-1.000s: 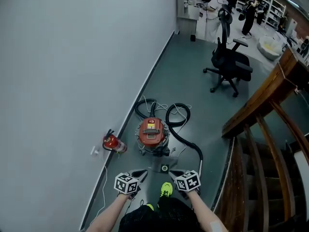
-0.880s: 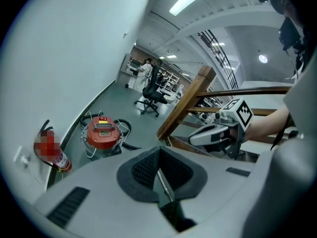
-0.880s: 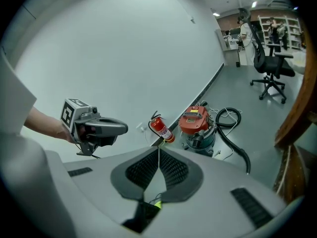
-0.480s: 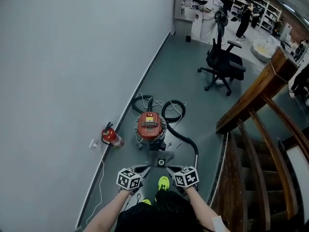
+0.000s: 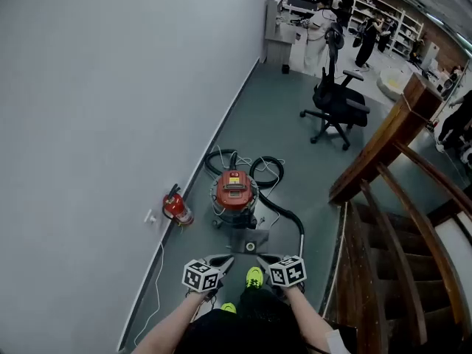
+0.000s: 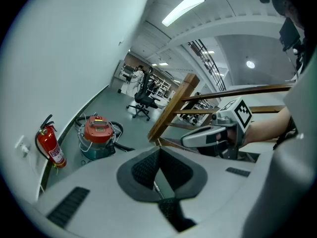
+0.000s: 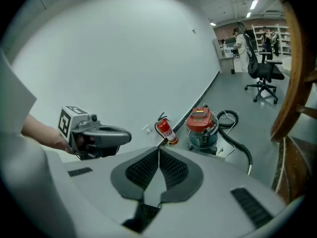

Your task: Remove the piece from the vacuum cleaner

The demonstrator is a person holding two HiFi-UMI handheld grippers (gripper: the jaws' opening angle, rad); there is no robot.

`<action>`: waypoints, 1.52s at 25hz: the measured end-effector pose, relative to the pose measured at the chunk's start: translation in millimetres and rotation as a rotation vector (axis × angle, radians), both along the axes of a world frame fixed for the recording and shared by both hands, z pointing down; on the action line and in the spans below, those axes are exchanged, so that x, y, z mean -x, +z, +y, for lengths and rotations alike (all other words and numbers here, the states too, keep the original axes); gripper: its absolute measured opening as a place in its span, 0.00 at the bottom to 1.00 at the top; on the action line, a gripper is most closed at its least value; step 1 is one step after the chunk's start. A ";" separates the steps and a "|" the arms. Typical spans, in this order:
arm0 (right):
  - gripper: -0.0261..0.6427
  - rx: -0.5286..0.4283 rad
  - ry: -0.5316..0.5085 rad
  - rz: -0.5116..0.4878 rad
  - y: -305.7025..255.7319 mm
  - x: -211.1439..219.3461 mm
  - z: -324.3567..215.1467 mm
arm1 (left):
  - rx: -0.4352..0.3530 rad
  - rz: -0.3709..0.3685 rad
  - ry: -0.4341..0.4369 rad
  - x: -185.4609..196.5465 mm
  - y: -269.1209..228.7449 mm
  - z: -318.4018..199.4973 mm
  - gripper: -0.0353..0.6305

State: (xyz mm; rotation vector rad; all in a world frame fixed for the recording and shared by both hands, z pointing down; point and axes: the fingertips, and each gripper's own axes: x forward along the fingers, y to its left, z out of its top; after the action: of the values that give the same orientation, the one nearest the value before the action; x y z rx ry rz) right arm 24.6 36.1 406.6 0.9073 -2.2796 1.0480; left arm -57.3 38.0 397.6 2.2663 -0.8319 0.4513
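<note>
The vacuum cleaner (image 5: 234,190) has a red lid and stands on the grey floor near the wall. Its black hose (image 5: 267,169) loops behind it and runs along a wand (image 5: 302,234). A grey floor nozzle (image 5: 248,240) lies in front of the vacuum cleaner. My left gripper (image 5: 223,261) and right gripper (image 5: 263,259) hover side by side just short of that nozzle, both shut and empty. The left gripper view shows the left gripper (image 6: 159,151) with its jaws together, and beyond it the vacuum cleaner (image 6: 98,134). The right gripper (image 7: 158,153) is likewise shut, with the vacuum cleaner (image 7: 201,125) ahead.
A red fire extinguisher (image 5: 175,208) lies by the wall left of the vacuum cleaner. A wooden stair railing (image 5: 387,142) runs along the right. A black office chair (image 5: 335,100) stands farther down the corridor, with people and shelves beyond. A white cable (image 5: 157,282) runs along the wall's foot.
Both grippers have drifted slightly forward and up together, still shut. The head view has shifted, so the vacuum cleaner sits a little higher in the picture.
</note>
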 end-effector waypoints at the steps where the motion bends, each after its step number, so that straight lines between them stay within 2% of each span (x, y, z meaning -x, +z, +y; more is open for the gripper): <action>1: 0.07 -0.005 0.002 -0.001 -2.0 2.7 5.8 | -0.005 0.005 0.000 1.6 -2.3 5.8 0.07; 12: 0.07 -0.053 0.025 0.007 -17.2 24.5 69.8 | -0.066 0.038 0.064 -1.0 -28.6 69.9 0.07; 23: 0.07 -0.019 0.069 -0.005 -11.9 14.1 124.6 | -0.065 0.045 0.072 -10.8 -30.6 111.9 0.07; 28: 0.06 -0.052 0.052 -0.012 -21.5 8.5 140.0 | -0.061 0.059 0.040 -17.7 -35.9 128.5 0.07; 38: 0.06 -0.097 0.057 -0.042 -30.4 2.8 148.8 | -0.101 0.040 0.050 -26.3 -45.3 143.4 0.07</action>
State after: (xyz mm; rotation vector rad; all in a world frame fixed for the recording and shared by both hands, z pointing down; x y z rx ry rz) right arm 21.8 184.9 376.2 1.0033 -2.3694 0.9965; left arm -31.0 181.4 352.3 2.3851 -0.7957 0.3930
